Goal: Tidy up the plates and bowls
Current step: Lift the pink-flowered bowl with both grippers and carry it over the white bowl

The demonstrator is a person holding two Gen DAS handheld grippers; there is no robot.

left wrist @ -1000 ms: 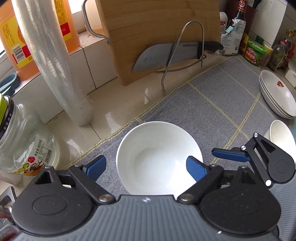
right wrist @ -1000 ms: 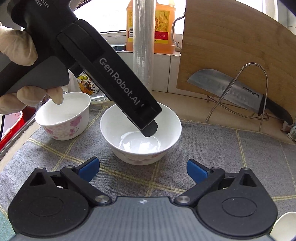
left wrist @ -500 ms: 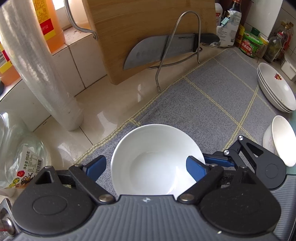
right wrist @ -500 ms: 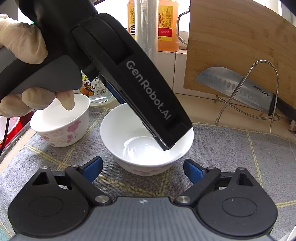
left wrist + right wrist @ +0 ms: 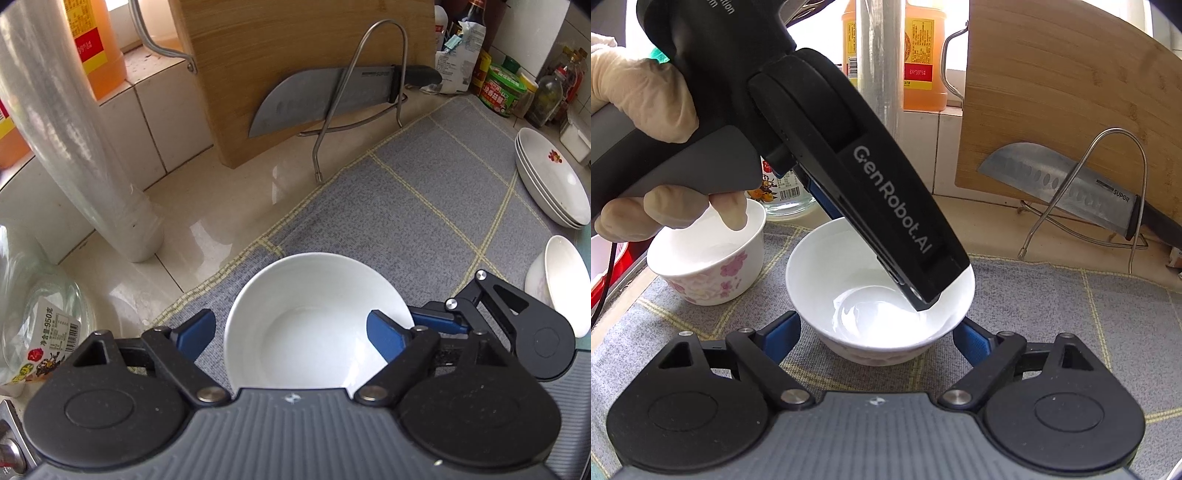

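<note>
The left hand-held gripper has come lower and closer to the white bowl than a sec ago. It is open wide, w/ one blue finger inside the bowl and the other outside the rim, on the gripper's left. Looks like the grab is next. The right hand-held gripper is open too, just in front of the same bowl, empty. The bowl sits on the grey mat on the bench. Ahead to the right – a stack of plates and another bowl. A flowery bowl sits near the left hand. Behind, well apart – cutting board, knife. The two grippers crowd one bowl and could bump.
</note>
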